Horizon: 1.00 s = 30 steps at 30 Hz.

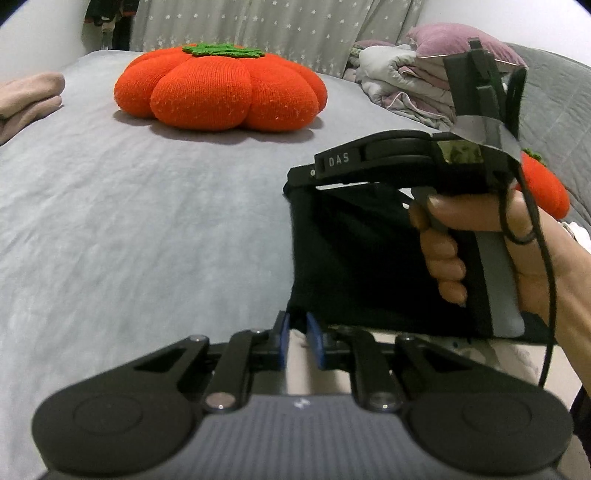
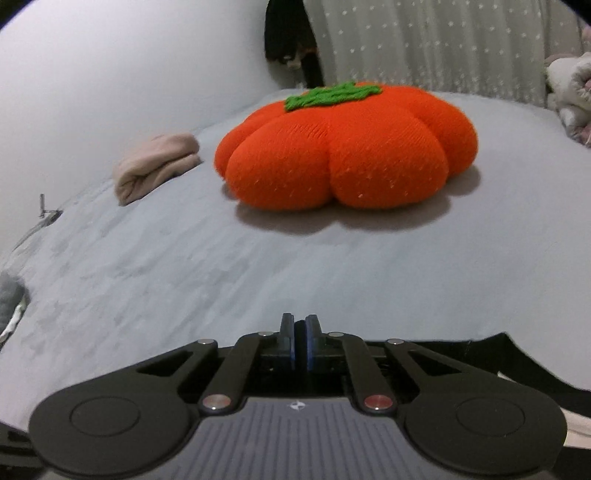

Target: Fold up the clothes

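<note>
Left wrist view: left gripper (image 1: 297, 325) low in the picture, blue pads (image 1: 283, 326) drawn close, pinching the lower corner of a black garment (image 1: 354, 266). Same garment stretched up to the right gripper (image 1: 295, 173), seen side-on, jaws clenched on the upper edge, held by a hand (image 1: 480, 240) with a dark cable (image 1: 546, 258) trailing past the wrist. Cloth hanging taut between the two grippers above a grey bed (image 1: 129, 229). Further back on the bed an orange pumpkin cushion (image 1: 221, 88) with a green top, a beige folded garment (image 1: 26, 99) at the left edge, a heap of pale bedding (image 1: 402, 81) with a mauve pillow (image 1: 454, 38) at the right, a second orange cushion (image 1: 543, 184) partly hidden behind the hand, a star-patterned curtain (image 1: 277, 26) behind. Right wrist view: right gripper (image 2: 300, 325) with pads pressed nearly together; cloth between them hard to tell here, only a black edge of the garment (image 2: 524, 354) showing at the lower right beneath the linkage. Ahead, the grey bed (image 2: 166, 277), the pumpkin cushion (image 2: 347, 147) well apart from the gripper, the beige folded garment (image 2: 155, 162) to its left, the curtain (image 2: 424, 40) and a plain wall (image 2: 110, 74) behind.
</note>
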### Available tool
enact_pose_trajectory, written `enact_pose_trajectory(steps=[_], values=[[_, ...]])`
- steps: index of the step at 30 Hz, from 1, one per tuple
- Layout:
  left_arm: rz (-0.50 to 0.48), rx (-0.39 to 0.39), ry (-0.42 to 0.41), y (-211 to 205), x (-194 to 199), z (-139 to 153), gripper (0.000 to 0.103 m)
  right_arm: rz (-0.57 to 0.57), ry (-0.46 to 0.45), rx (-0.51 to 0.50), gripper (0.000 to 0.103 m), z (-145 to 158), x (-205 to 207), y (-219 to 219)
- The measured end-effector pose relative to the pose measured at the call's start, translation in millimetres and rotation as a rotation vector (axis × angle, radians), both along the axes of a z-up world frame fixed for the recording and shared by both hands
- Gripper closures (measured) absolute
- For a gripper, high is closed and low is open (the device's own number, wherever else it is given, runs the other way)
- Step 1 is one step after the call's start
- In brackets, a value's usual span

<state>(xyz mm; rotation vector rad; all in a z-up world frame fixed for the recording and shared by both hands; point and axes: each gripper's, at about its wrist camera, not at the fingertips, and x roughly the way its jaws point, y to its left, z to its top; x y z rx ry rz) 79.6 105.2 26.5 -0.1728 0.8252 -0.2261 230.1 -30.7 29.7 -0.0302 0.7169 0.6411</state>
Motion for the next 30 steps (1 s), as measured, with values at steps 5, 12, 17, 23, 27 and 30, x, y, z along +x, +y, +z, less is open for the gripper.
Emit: enact_pose_trajectory(steps=[5, 12, 17, 23, 27, 30], values=[[0.000, 0.007, 0.001, -0.8, -0.5, -2.1, 0.091, -0.032, -0.014, -0.032, 0.096, -6.7, 2.2, 3.9], [-0.004, 0.007, 0.007, -0.2, 0.9, -7.2, 0.090, -0.091, -0.053, -0.111, 0.103, -17.0, 6.9, 14.6], [-0.008, 0.015, 0.008, -0.6, 1.7, -6.8, 0.089, -0.101, -0.074, -0.120, 0.100, -13.8, 0.8, 13.8], [-0.011, 0.018, 0.007, -0.6, 1.3, -5.5, 0.087, -0.209, -0.078, 0.125, 0.099, 9.9, -20.9, -42.3], [-0.008, 0.019, 0.012, -0.9, 2.3, -5.0, 0.087, -0.162, -0.068, 0.103, 0.099, 14.3, -50.9, -64.9], [-0.009, 0.020, 0.012, -1.1, 2.1, -5.1, 0.087, -0.125, -0.067, 0.052, 0.099, 13.4, -78.2, -76.2]])
